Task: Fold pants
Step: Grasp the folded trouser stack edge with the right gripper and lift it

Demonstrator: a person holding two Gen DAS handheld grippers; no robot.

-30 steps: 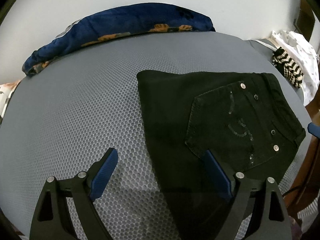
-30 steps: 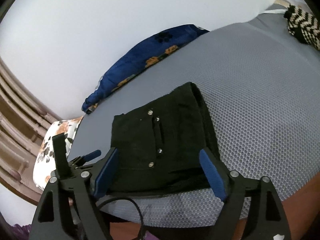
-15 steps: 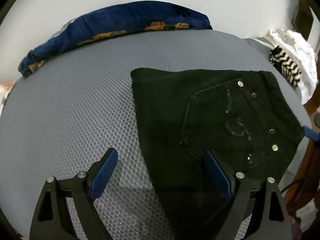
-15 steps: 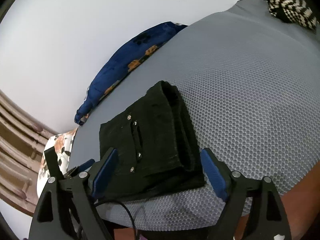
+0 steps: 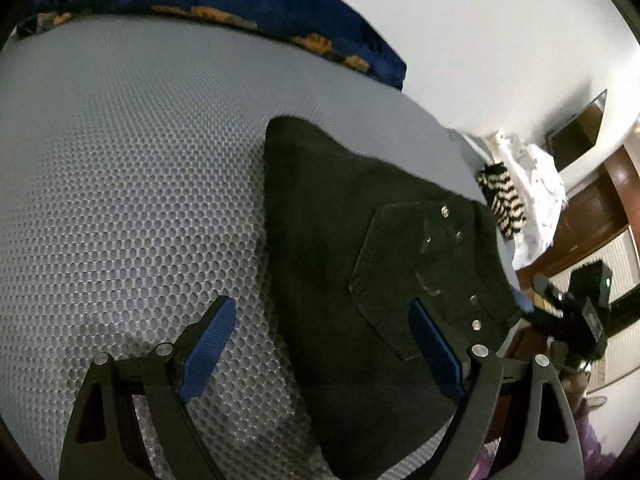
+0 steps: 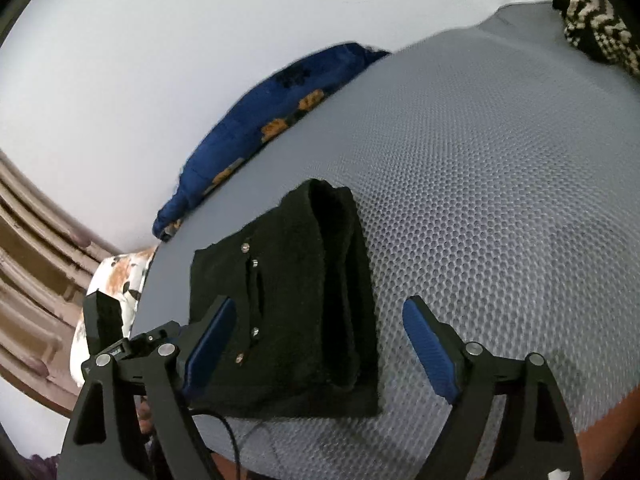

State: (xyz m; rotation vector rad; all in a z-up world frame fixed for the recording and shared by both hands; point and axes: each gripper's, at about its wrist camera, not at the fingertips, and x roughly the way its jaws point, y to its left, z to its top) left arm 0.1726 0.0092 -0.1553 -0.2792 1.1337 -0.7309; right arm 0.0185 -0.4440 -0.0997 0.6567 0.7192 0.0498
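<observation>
The black pants (image 5: 360, 264) lie folded into a compact stack on the grey mesh mattress (image 5: 120, 200), back pocket with metal rivets facing up. In the right wrist view the pants (image 6: 296, 304) show their stacked folded layers at the right edge. My left gripper (image 5: 324, 348) is open and empty, hovering over the pants' left edge. My right gripper (image 6: 316, 344) is open and empty, just above the pants' near side. The other gripper shows at the right edge of the left wrist view (image 5: 576, 312) and at the lower left of the right wrist view (image 6: 116, 340).
A blue floral pillow (image 5: 224, 4) lies along the white wall, also in the right wrist view (image 6: 272, 120). A black-and-white knitted item (image 5: 502, 204) and white cloth (image 5: 536, 192) lie at the mattress end. The mattress edge (image 6: 520, 424) is close below the grippers.
Both grippers have shifted and tilted around the folded pants; the left view has rotated and moved closer. The pants lie still and both grippers stay open.
</observation>
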